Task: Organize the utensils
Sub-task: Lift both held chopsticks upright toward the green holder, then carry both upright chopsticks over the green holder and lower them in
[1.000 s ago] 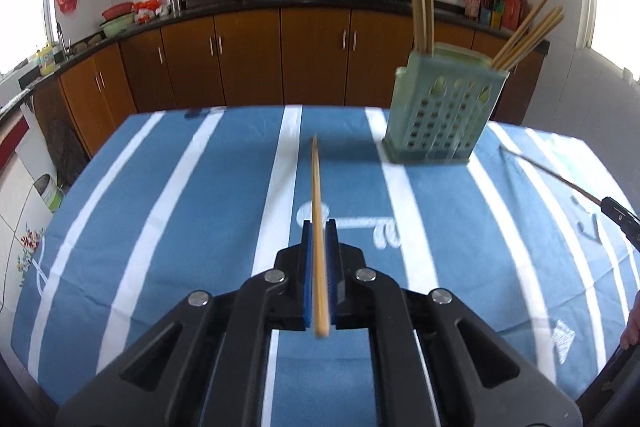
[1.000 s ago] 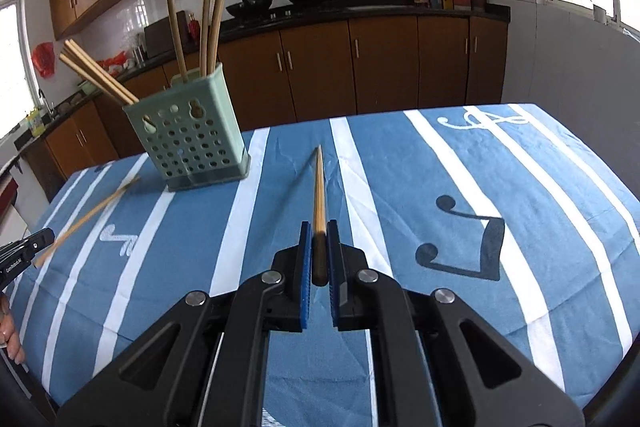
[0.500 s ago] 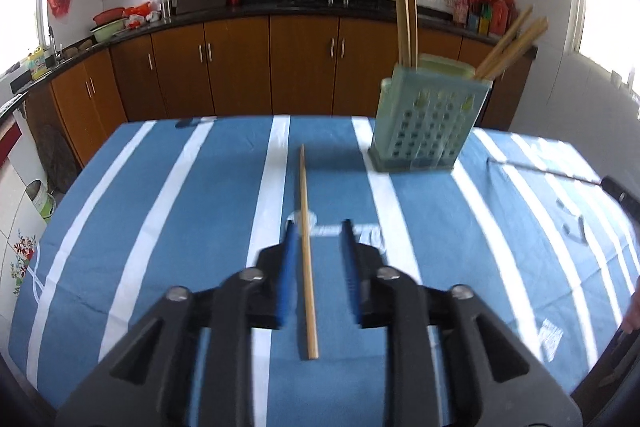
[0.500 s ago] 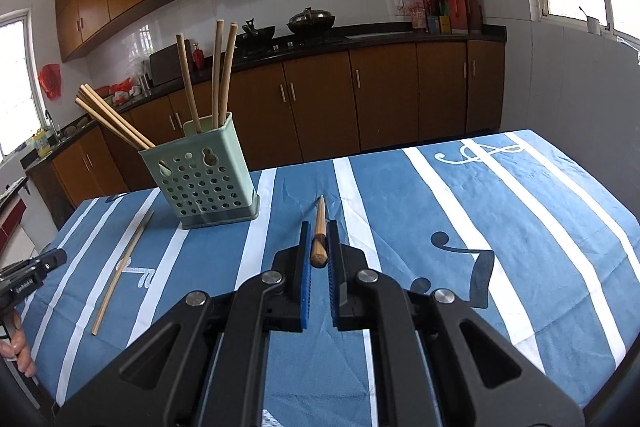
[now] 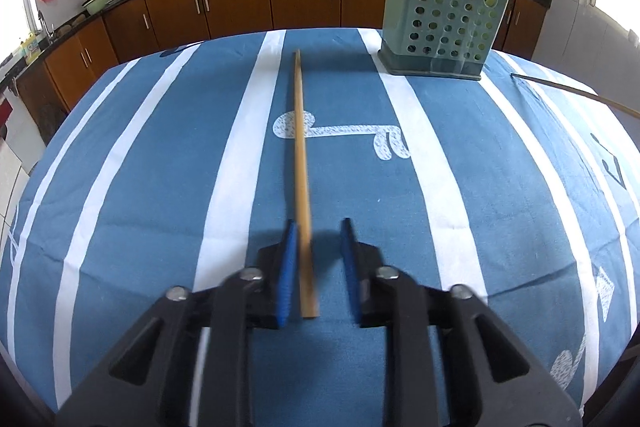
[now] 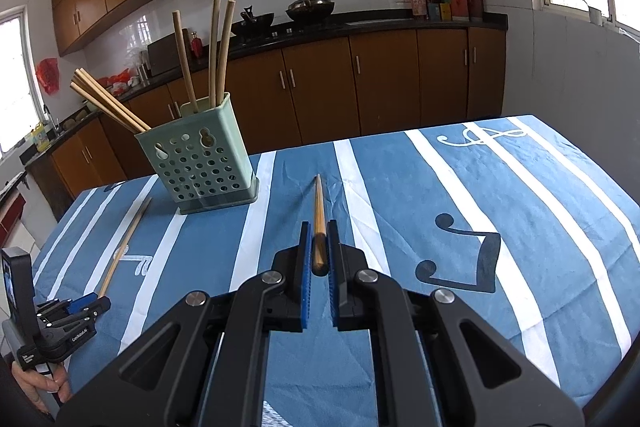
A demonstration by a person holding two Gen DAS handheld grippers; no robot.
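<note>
**Chopsticks sorted at kitchen table**

Jaws of the left gripper (image 5: 318, 231) are closing, apart around a chopstick (image 5: 301, 163) lying on the striped tablecloth (image 5: 160, 187) at frame centre. The right gripper (image 6: 319, 227) clamps another chopstick (image 6: 319, 215). A green holder (image 6: 198, 159) of chopsticks stands left of centre.
</note>
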